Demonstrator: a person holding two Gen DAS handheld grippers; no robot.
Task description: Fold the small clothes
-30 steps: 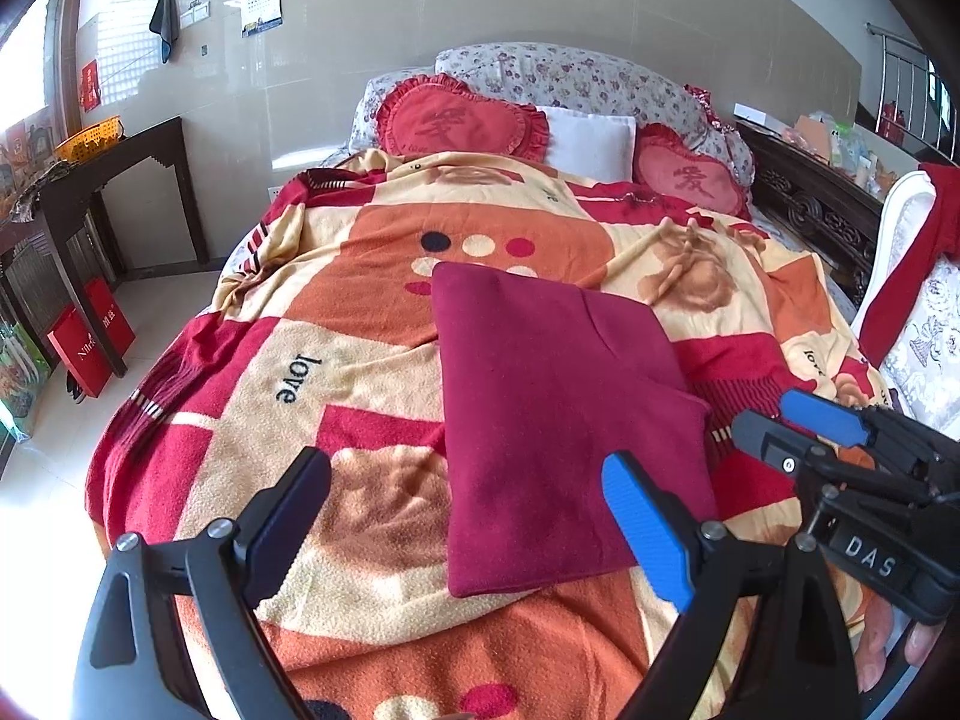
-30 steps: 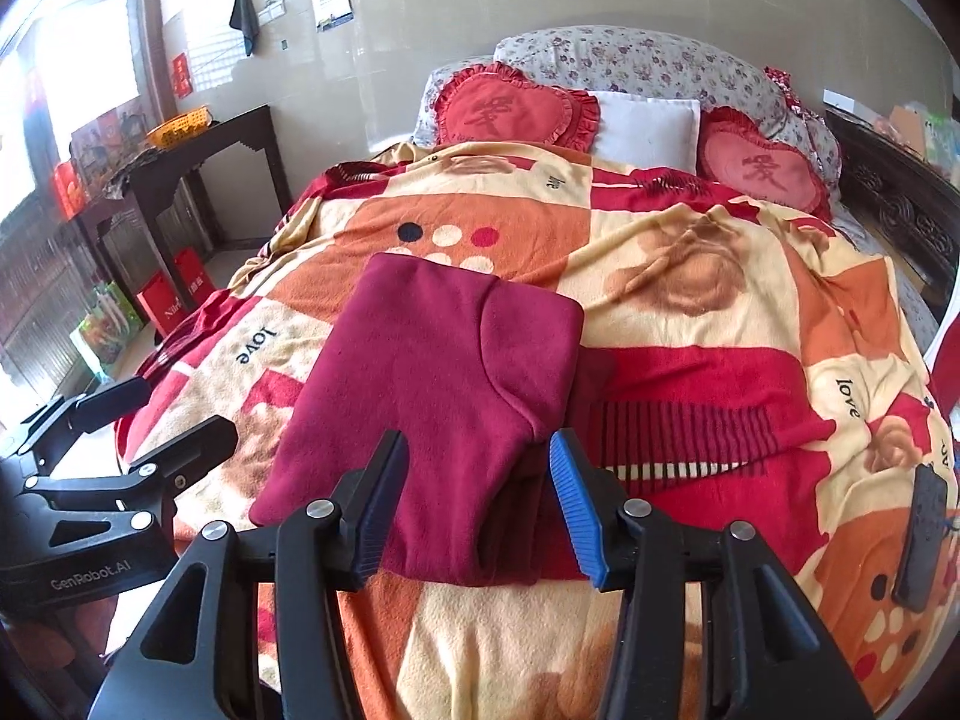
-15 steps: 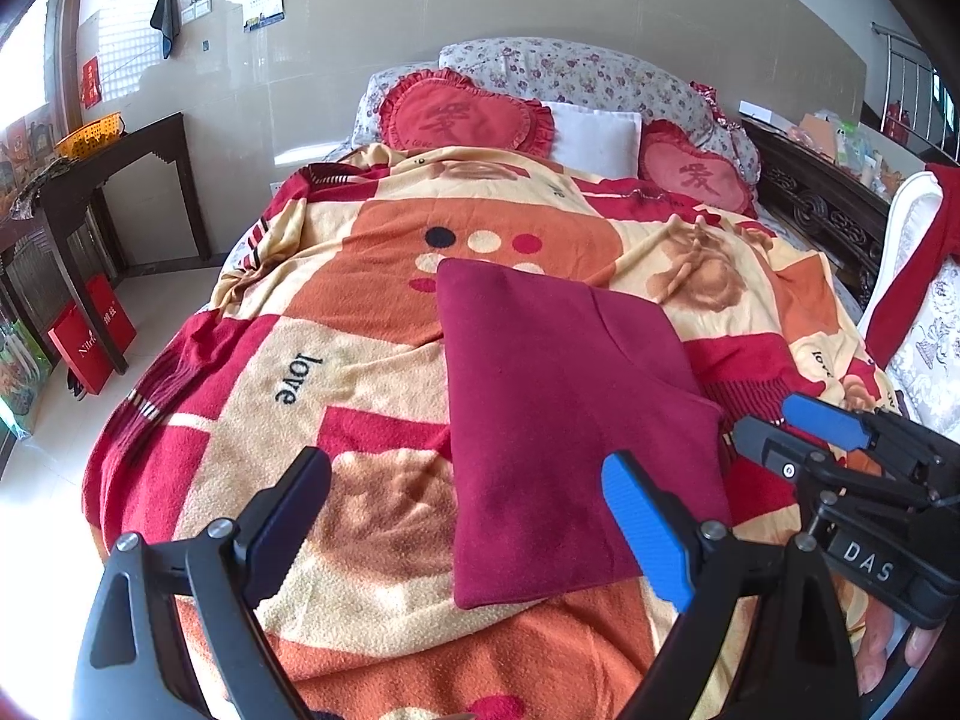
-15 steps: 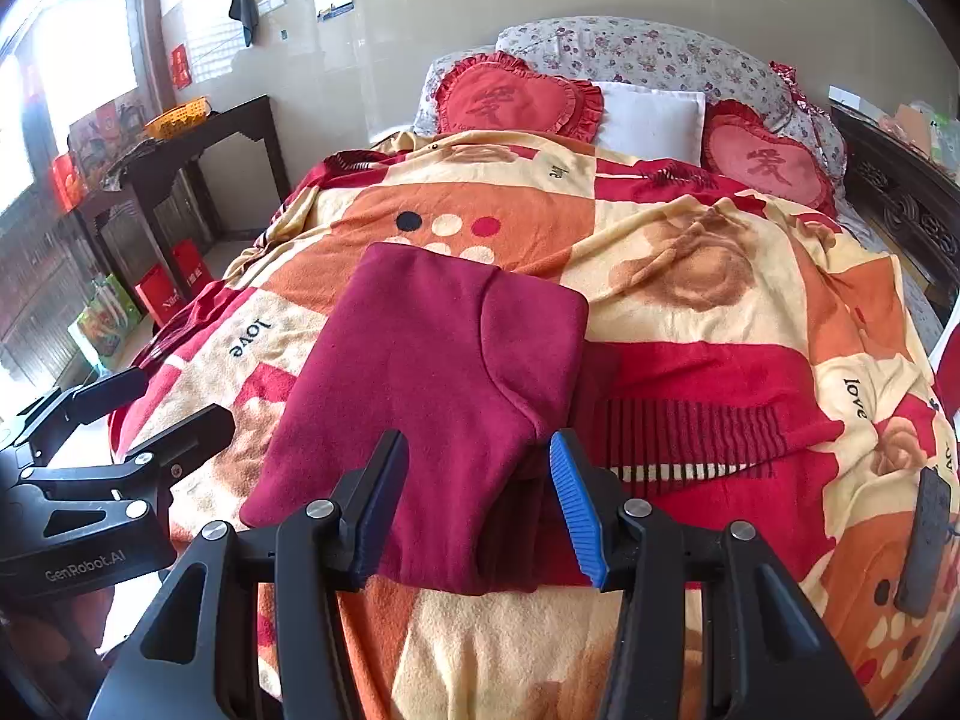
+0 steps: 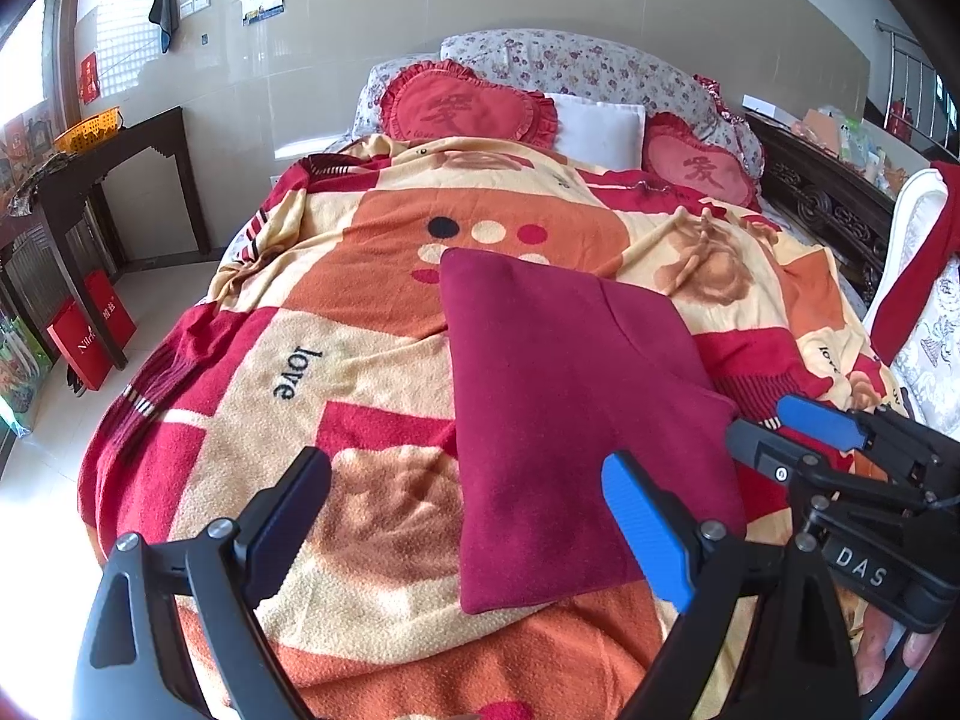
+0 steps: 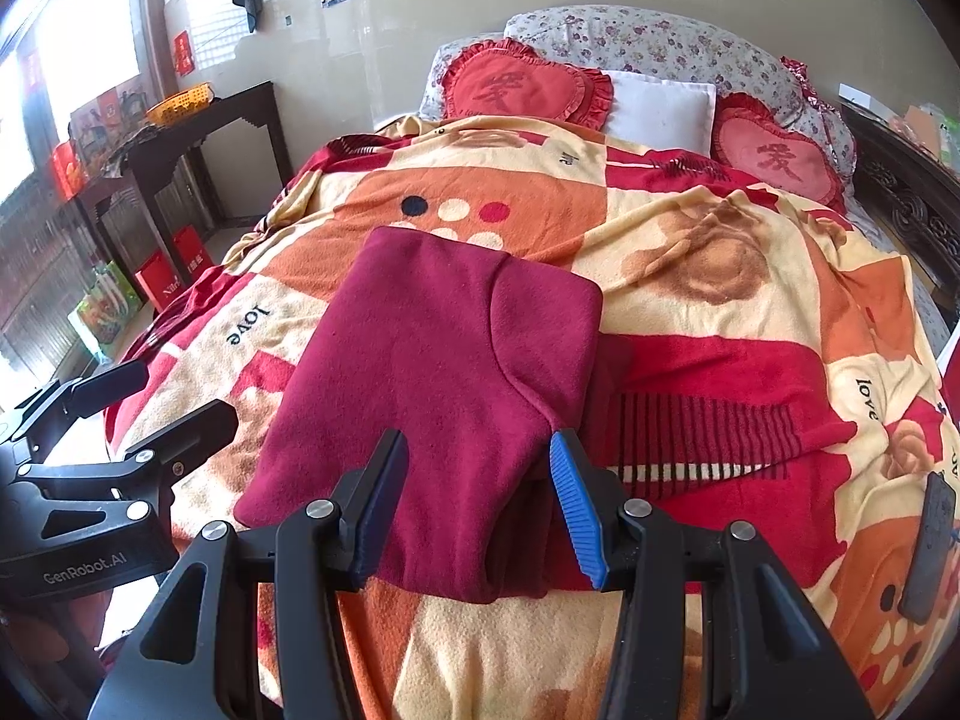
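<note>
Maroon garment (image 6: 444, 372) folded on blanket (image 6: 720, 228); both claws wide open, empty.

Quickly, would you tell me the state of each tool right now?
Left tool: open, holding nothing.
Right tool: open, holding nothing.

Maroon garment (image 5: 576, 414); orange-cream-red patchwork blanket (image 5: 360, 360); red heart cushions (image 5: 468, 111); blue-padded claws.

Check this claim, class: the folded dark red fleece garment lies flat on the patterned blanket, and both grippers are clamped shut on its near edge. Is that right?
Not quite. The folded dark red fleece garment does lie flat on the patterned blanket, but both wrist views show the left gripper and right gripper open, gripping nothing.
</note>
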